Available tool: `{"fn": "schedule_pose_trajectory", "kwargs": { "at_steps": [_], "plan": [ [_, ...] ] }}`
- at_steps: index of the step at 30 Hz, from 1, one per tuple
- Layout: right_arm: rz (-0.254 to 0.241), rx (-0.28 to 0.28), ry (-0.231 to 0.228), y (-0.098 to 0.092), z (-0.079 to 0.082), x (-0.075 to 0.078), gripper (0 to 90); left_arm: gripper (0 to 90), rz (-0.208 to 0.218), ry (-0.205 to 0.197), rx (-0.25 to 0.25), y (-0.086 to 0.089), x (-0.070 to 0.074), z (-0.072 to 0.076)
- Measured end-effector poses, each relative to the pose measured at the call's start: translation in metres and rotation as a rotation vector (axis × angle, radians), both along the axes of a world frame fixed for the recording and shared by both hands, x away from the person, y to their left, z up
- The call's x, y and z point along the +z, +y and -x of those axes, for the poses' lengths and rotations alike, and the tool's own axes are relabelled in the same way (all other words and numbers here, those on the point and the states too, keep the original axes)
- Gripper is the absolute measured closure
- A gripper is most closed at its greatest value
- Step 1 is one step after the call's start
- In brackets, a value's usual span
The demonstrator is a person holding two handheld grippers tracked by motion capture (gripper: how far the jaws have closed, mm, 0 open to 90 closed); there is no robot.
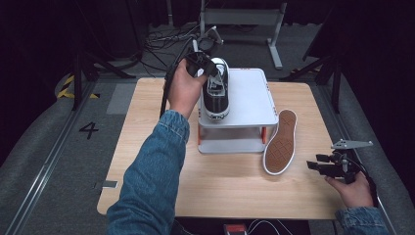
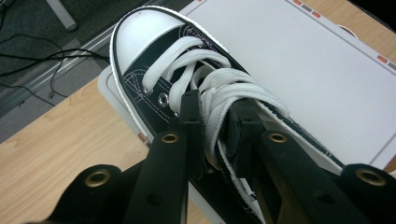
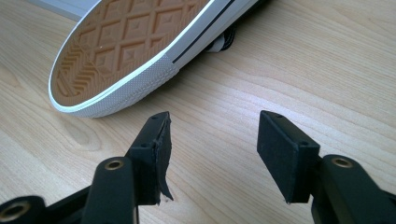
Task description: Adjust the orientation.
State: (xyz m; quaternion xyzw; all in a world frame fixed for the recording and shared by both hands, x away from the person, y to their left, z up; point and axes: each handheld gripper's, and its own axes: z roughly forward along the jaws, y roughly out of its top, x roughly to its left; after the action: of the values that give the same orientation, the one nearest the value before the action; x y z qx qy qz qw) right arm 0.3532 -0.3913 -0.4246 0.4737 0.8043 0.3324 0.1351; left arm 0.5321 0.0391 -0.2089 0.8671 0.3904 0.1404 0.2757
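A black canvas sneaker [image 1: 216,93] with white laces and a white toe cap [image 2: 149,32] is at the left edge of the white two-level rack's top shelf [image 1: 249,98]. My left gripper [image 1: 206,66] is shut on it, and in the left gripper view its jaws [image 2: 215,109] pinch the laced tongue. Whether the sole rests on the shelf I cannot tell. The second sneaker [image 1: 281,142] lies tilted with its brown sole [image 3: 126,46] showing, leaning against the rack's right side. My right gripper [image 1: 317,163] is open just above the table, a short way right of that shoe, with nothing between its jaws [image 3: 212,128].
The rack [image 2: 299,56] stands at the middle back of the wooden table [image 1: 220,186]. A person's denim sleeve reaches across the table's left half. Cables and metal stand legs lie on the grey floor behind the table.
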Motion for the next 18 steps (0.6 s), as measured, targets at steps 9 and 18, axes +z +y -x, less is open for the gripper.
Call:
{"fn": "schedule_pose_trajectory", "kwargs": {
  "at_steps": [9,18],
  "plan": [
    [-0.007,-0.001,-0.002,-0.002,0.0,0.0,45.9,79.1,-0.053,-0.02,0.017,-0.019,-0.009,-0.009],
    [-0.011,-0.007,0.005,-0.003,0.0,0.0,45.9,79.3,-0.098,-0.046,0.038,-0.023,-0.014,-0.013]
  ]
}}
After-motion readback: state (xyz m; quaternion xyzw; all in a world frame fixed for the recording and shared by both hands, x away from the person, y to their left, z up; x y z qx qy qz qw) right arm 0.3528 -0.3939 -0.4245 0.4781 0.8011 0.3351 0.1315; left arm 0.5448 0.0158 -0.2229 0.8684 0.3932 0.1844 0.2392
